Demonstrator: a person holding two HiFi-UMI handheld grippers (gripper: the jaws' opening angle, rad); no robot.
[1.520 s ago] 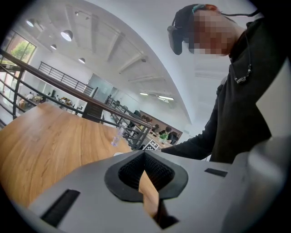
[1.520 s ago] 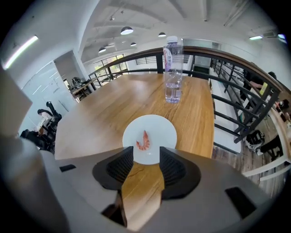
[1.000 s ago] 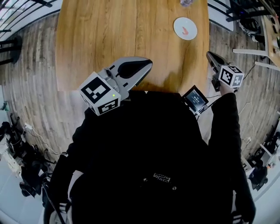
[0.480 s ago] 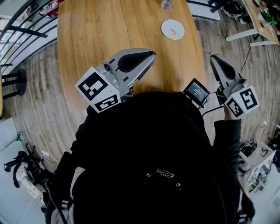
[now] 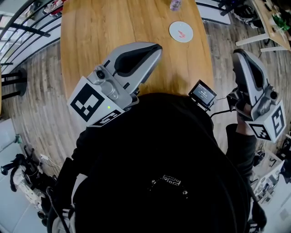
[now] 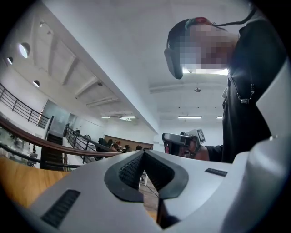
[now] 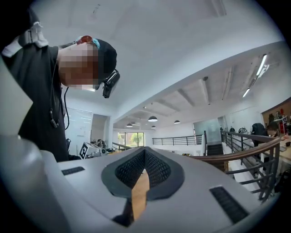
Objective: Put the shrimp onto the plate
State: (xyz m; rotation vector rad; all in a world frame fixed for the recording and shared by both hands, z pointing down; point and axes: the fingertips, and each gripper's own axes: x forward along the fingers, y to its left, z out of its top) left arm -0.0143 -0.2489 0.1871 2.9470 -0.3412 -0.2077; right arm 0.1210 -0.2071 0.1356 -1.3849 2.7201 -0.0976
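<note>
A small pink shrimp (image 5: 182,33) lies on a white plate (image 5: 175,27) at the far right of the wooden table (image 5: 113,27). Both grippers are held up near the person's body, well short of the plate. My left gripper (image 5: 156,48) points over the table's near edge; its jaws are shut with nothing between them, as the left gripper view (image 6: 144,152) confirms. My right gripper (image 5: 239,53) hangs off the table's right side over the floor. It is shut and empty too (image 7: 144,149). Both gripper views look up at the ceiling and the person.
A clear bottle (image 5: 174,4) stands just beyond the plate. A small screen device (image 5: 203,94) sits at the person's chest by the table's near edge. A black railing (image 5: 18,27) runs at the left, and another table (image 5: 273,18) stands at the far right.
Both grippers have risen toward the head camera and look larger. The right gripper has swung out to the right, away from the table. The shrimp stays on the plate.
</note>
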